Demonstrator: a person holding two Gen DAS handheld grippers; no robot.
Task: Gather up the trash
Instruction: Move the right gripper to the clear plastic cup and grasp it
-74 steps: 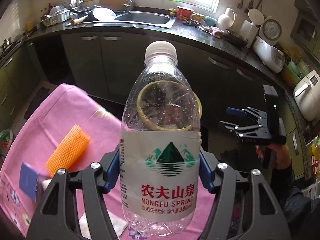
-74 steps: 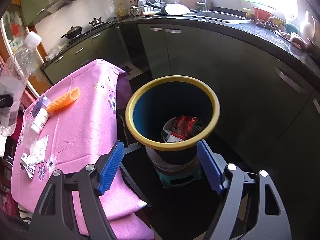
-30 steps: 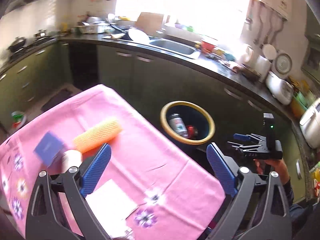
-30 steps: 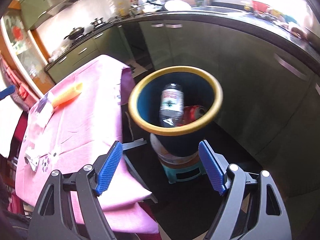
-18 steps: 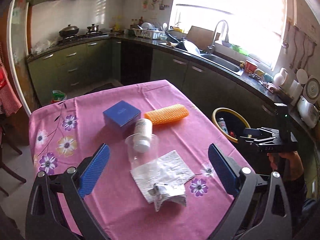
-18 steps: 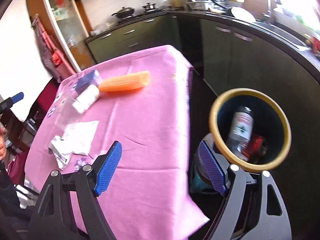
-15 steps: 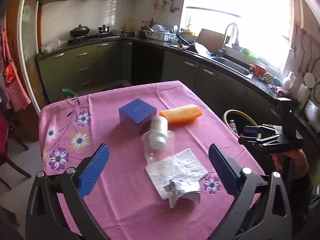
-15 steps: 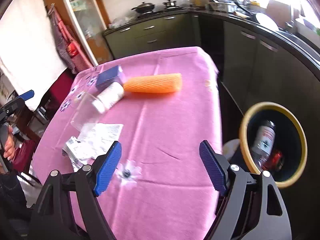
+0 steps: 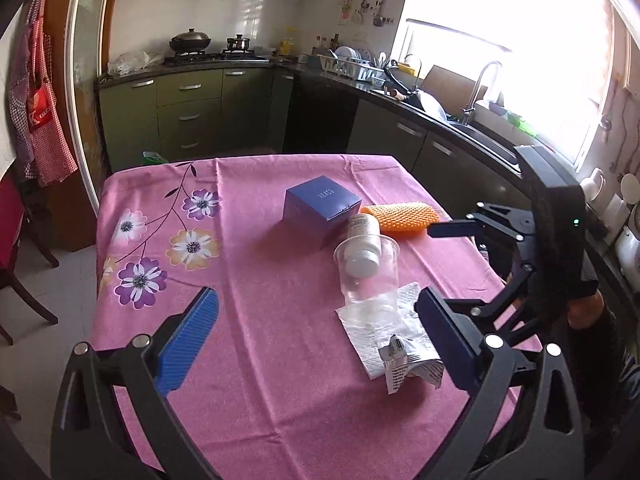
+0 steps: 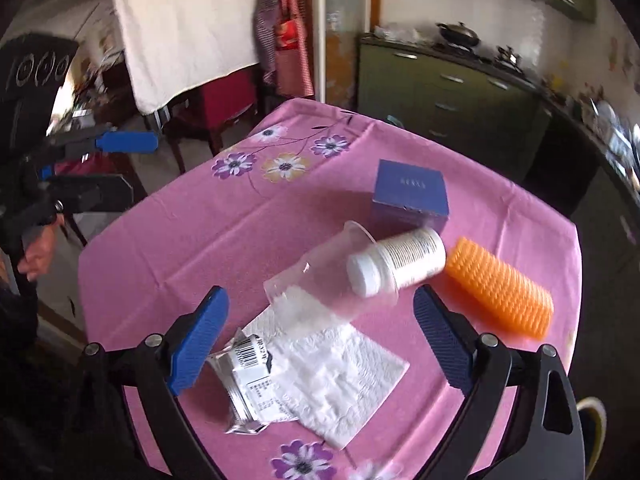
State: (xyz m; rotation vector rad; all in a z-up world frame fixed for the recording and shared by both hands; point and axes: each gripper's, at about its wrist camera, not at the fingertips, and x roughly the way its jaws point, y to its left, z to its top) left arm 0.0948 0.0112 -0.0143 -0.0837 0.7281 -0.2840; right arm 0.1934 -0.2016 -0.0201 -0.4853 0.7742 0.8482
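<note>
On the pink flowered tablecloth [image 9: 248, 360] lie a clear plastic cup [image 9: 370, 276] on its side with a white pill bottle [image 9: 362, 244] in its mouth, a white napkin [image 9: 376, 328], a crumpled silver wrapper [image 9: 408, 364], an orange foam net [image 9: 400, 216] and a blue box [image 9: 322, 208]. The same items show in the right wrist view: cup [image 10: 320, 280], bottle [image 10: 396, 266], napkin [image 10: 340, 364], wrapper [image 10: 248, 380], net [image 10: 500, 292], box [image 10: 412, 192]. My left gripper [image 9: 316, 344] is open and empty above the table's near side. My right gripper [image 10: 320, 340] is open and empty above the napkin and cup.
Green kitchen cabinets and a dark counter with a sink [image 9: 472, 128] run behind the table. A dark wooden chair [image 9: 16, 264] stands at the left. The yellow rim of the trash bin [image 10: 592, 428] shows at the lower right of the right wrist view.
The water bottle left my left gripper and landed in the bin. Both grippers then swung from the bin to the table; the right one now hovers over the cup and napkin.
</note>
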